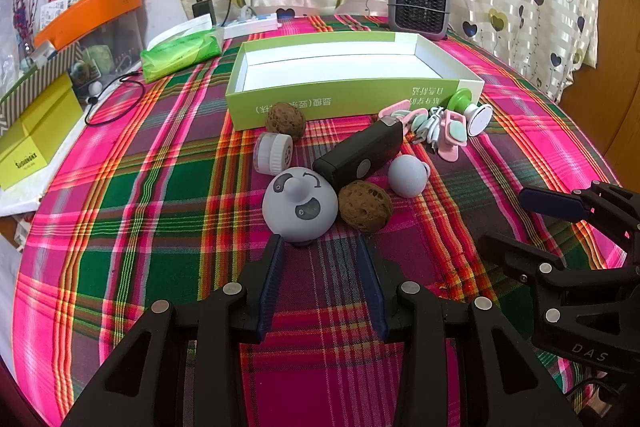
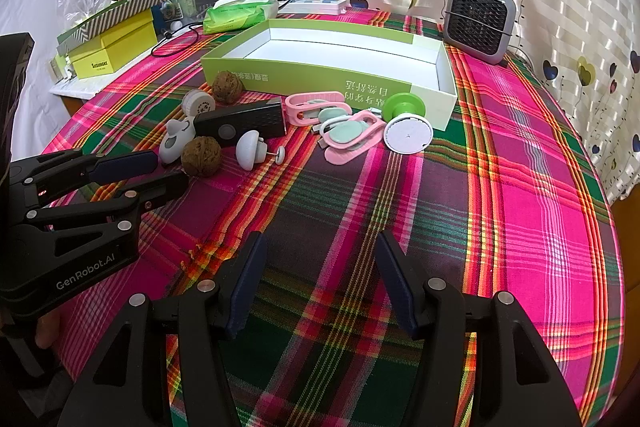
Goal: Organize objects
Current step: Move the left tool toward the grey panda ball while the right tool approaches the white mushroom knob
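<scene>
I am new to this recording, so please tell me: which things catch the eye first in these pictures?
First comes the bright pink and green plaid tablecloth covering the whole table. At its far side lies a shallow, empty lime green box, and in front of that box sits a cluster of small items, among them two walnuts and a black rectangular device. Both claws, left and right, stand open over bare cloth.

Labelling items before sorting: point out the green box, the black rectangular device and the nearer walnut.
green box point(image 1: 320, 103), left wrist view, front wall.
black rectangular device point(image 1: 360, 155), left wrist view, top face.
nearer walnut point(image 1: 365, 205), left wrist view, shell middle.
</scene>
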`<state>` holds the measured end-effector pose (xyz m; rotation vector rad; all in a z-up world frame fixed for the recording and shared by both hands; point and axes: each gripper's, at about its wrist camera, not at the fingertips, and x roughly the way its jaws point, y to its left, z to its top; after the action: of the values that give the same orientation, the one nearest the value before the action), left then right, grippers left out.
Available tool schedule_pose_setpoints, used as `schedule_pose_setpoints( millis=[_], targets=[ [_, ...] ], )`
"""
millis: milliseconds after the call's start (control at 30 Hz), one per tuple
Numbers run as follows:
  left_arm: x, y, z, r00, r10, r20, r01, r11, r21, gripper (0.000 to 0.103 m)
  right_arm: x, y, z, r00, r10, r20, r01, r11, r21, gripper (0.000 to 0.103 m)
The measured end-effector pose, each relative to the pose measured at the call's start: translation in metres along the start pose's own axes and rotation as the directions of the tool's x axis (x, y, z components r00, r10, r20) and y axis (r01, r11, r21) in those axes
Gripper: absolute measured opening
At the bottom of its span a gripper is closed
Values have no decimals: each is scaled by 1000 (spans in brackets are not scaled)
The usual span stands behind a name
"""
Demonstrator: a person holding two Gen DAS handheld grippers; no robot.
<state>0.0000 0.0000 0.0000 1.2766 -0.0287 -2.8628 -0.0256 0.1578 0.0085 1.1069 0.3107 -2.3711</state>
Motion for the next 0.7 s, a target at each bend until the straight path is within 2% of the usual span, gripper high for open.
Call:
schedule_pose_setpoints(
  millis=[700],
  targets=[
    [1, -1, -1, 1000, -3, -2, 3, 1000, 9, 36, 1, 1, -1, 1000, -1, 0, 1, 1000, -1, 58]
  ],
)
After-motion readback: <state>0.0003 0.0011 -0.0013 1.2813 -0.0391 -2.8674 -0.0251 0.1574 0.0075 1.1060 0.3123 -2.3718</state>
